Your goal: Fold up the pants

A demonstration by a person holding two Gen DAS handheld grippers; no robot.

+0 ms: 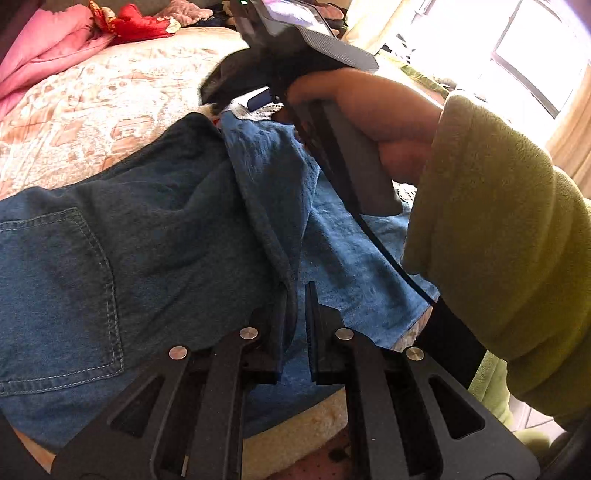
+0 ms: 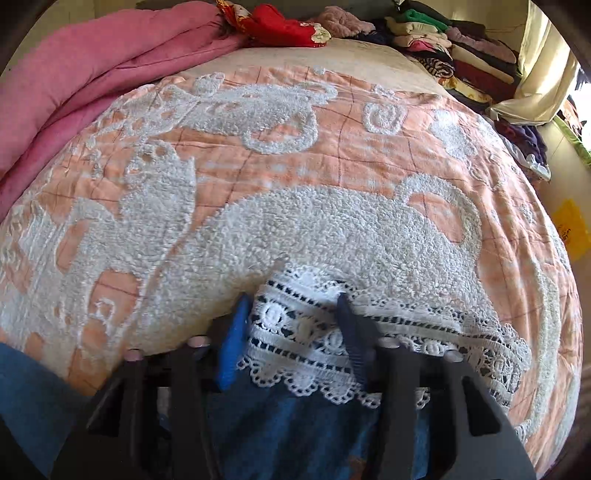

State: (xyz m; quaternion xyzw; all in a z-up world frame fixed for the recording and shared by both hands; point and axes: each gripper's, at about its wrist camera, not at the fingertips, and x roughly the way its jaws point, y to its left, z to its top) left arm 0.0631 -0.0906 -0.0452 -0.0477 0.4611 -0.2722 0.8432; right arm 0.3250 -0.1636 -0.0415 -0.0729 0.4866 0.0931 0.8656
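Blue denim pants (image 1: 122,236) with a back pocket lie on the bed, one leg folded over so its lighter inside shows. My left gripper (image 1: 297,295) has its jaws nearly closed on a fold of the denim at the near edge. The right gripper (image 1: 258,99) shows in the left wrist view, held by a hand in a green sleeve at the far end of the leg. In the right wrist view my right gripper (image 2: 291,299) is open, its fingers either side of the white lace hem (image 2: 306,332) of the pants (image 2: 295,424), pressing on the bedspread.
The bed has an orange and white tufted bedspread (image 2: 295,166). A pink blanket (image 2: 92,66) and a red cloth (image 2: 280,22) lie at the far left. Stacked folded clothes (image 2: 443,44) sit at the far right. A bright window (image 1: 535,55) is on the right.
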